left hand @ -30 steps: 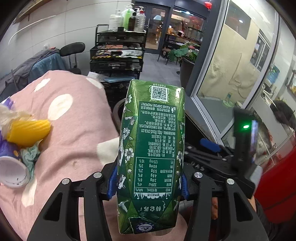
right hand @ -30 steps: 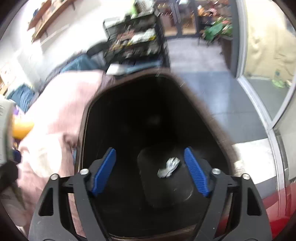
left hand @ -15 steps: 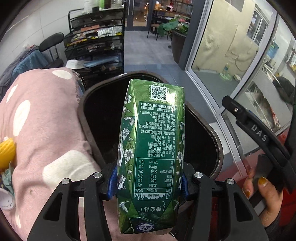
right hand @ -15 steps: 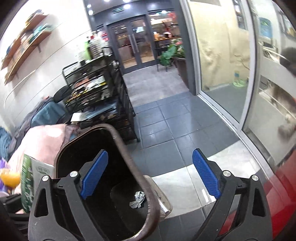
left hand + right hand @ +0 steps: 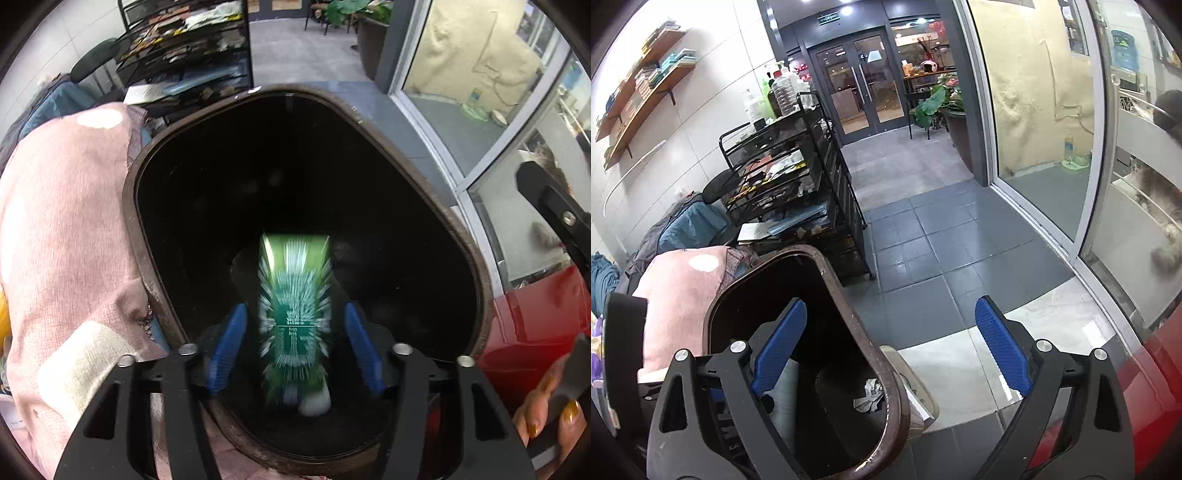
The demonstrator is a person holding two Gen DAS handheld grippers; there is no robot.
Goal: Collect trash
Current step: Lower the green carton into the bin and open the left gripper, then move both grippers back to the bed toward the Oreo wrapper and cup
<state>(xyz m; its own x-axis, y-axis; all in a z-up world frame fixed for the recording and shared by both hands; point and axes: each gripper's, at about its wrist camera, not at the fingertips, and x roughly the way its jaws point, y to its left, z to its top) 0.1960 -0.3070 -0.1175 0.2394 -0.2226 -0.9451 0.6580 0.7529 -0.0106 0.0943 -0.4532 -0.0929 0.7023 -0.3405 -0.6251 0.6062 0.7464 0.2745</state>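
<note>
A green drink carton [image 5: 295, 314] is blurred with motion, falling free between the open jaws of my left gripper [image 5: 295, 343] into the dark brown trash bin [image 5: 129, 206]. The left gripper hangs over the bin's mouth. In the right wrist view the bin [image 5: 886, 376] stands at lower left with crumpled paper [image 5: 870, 395] on its bottom and a pale blurred shape [image 5: 785, 398], probably the carton, inside. My right gripper [image 5: 890, 347] is open and empty above the bin's right rim.
A pink cloth with white spots [image 5: 62, 229] covers the surface left of the bin. A black wire cart [image 5: 790, 184] stands behind. Grey tiled floor [image 5: 923, 243] lies to the right, with glass doors [image 5: 1045, 129] and a red surface [image 5: 535, 325] nearby.
The left gripper opened and let go of the green carton, which is dropping into the bin. The right gripper has stayed open at the bin's right side.
</note>
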